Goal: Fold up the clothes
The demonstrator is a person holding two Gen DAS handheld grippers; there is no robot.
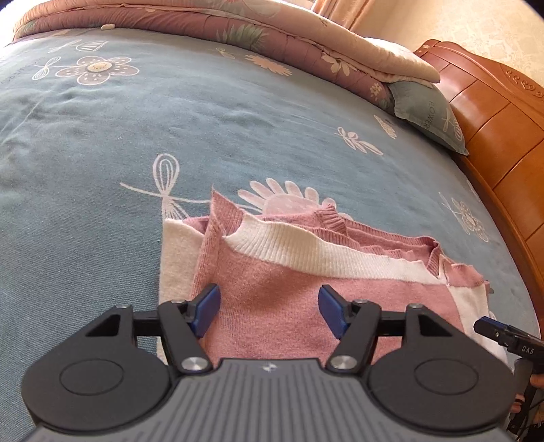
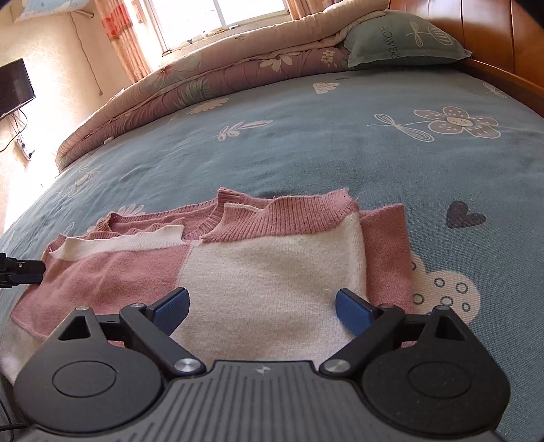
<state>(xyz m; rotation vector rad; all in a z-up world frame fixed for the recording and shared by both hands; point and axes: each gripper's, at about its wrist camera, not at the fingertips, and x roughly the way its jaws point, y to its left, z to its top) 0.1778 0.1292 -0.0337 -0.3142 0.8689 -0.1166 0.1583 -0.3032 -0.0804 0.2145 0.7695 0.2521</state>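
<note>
Left wrist view is showing a pink and cream knitted sweater (image 1: pixel 272 282) lying folded on the blue patterned bed sheet (image 1: pixel 102 153), its ribbed cream band running across the top layer and pink ribbed edges bunching behind it. Hovering just above the pink panel, the left claw (image 1: pixel 268 311) is standing spread, both blue pads (image 1: pixel 205 312) apart with only knit showing between them and nothing pinched. At the right edge of this view the tip of the right claw (image 1: pixel 493 328) is poking in beside the sweater's cream corner.

Right wrist view is showing the same sweater (image 2: pixel 265 272) from its other side, the cream panel lying directly ahead and the pink panel sitting to the left, with a pink sleeve or flap sticking out on the right. Here the right claw (image 2: pixel 263 311) is also standing spread over the cream knit, holding nothing. The left claw's tip (image 2: pixel 25 270) is appearing at the left edge, just beside the pink corner.

Beyond the sweater, a rolled floral quilt (image 2: pixel 204 81) is lying along the far side of the bed, a blue pillow (image 2: pixel 404 37) is resting against the wooden headboard (image 1: pixel 493 112), and a sunlit window with curtains (image 2: pixel 217 17) is glowing behind
</note>
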